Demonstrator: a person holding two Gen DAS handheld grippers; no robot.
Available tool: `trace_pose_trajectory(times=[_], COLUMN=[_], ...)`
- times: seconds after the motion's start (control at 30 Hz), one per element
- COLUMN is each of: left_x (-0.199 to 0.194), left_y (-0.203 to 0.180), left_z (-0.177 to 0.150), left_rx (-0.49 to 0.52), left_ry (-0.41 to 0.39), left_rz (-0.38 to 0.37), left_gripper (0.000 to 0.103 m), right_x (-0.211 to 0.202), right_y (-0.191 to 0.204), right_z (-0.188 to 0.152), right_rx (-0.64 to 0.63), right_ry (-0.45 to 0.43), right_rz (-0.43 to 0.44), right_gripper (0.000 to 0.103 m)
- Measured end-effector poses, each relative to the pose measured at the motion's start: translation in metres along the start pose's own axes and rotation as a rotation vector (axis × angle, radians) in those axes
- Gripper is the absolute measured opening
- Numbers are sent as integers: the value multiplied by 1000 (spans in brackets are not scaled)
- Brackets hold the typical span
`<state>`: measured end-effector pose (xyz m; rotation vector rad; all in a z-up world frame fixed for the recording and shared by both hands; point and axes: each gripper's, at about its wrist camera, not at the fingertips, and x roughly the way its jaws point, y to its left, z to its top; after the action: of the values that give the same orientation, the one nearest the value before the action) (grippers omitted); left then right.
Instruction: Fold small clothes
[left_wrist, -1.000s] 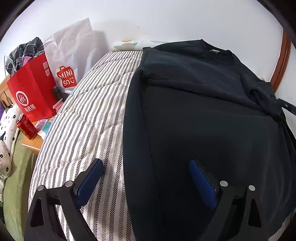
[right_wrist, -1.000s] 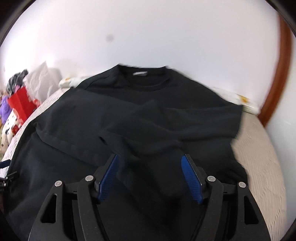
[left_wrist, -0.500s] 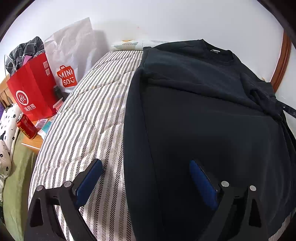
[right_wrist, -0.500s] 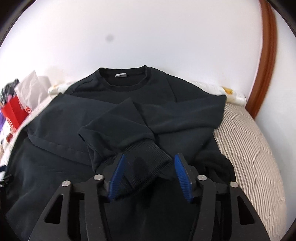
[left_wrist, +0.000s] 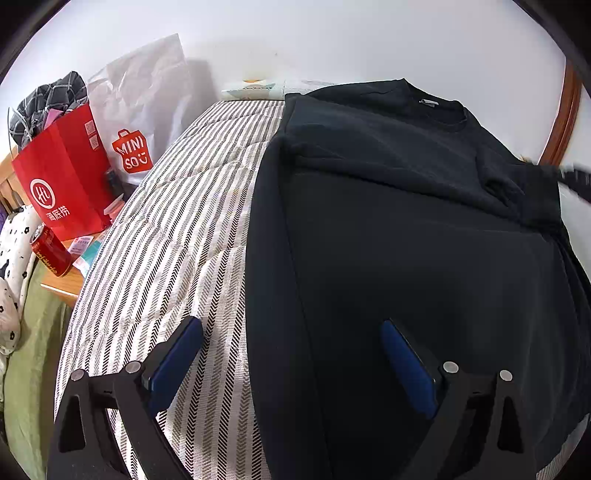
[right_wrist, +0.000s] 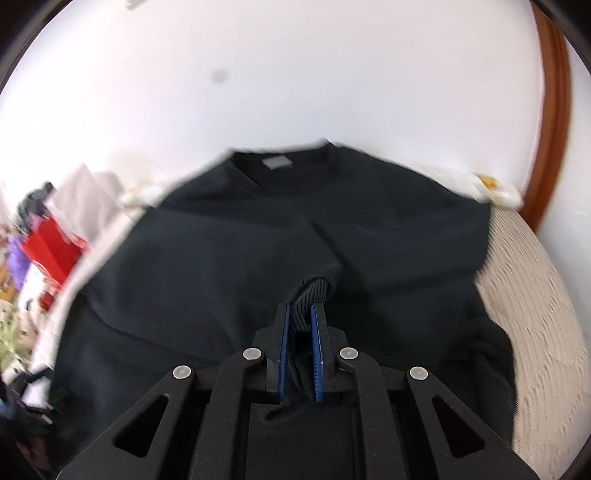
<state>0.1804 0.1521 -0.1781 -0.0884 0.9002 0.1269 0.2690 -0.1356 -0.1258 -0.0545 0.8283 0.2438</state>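
Note:
A black sweatshirt (left_wrist: 406, 240) lies flat on the striped bed, collar toward the wall, with its sleeves folded across the chest. My left gripper (left_wrist: 290, 326) hovers open over the garment's left side edge, one finger over the bedcover and one over the black cloth, nothing between them. In the right wrist view the sweatshirt (right_wrist: 221, 258) fills the middle. My right gripper (right_wrist: 300, 310) is closing its jaws, and its blue pads pinch the ribbed sleeve cuff (right_wrist: 312, 295). That view is motion-blurred. The right gripper's dark tip (left_wrist: 576, 181) shows blurred at the left wrist view's right edge.
The striped bedcover (left_wrist: 177, 240) runs left of the garment. Beside the bed stand a red paper bag (left_wrist: 62, 177), a white MINISO bag (left_wrist: 140, 110) and a red can (left_wrist: 51, 251) on a small table. A white wall and a wooden frame (left_wrist: 565, 118) bound the far side.
The right gripper's jaws have closed from wide apart onto the sleeve cuff, and the gripper has shifted with the cuff in it. The left gripper has stayed open and still.

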Motion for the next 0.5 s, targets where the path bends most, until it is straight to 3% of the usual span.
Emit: trace_pose_trajectory(times=[0.2, 0.3, 0.33, 0.43, 0.5], left_x=[0, 0, 0, -2, -4], left_y=[0, 0, 0, 0, -4], left_z=[0, 0, 0, 1, 2], left_rx=[-1, -1, -2, -5, 14], left_ry=[0, 0, -1, -7, -2], left_rz=[0, 0, -1, -13, -16], left_gripper=[97, 97, 97, 96, 94], right_x=[23, 43, 51, 59, 48], right_y=[67, 97, 104, 110, 102], right_z=[28, 32, 32, 30, 28], right_rx=[-34, -40, -48, -57, -79], right_ry=[-27, 4, 35, 105, 61], right_rz=[120, 176, 209, 300, 260], right_gripper=[11, 12, 16, 19, 23])
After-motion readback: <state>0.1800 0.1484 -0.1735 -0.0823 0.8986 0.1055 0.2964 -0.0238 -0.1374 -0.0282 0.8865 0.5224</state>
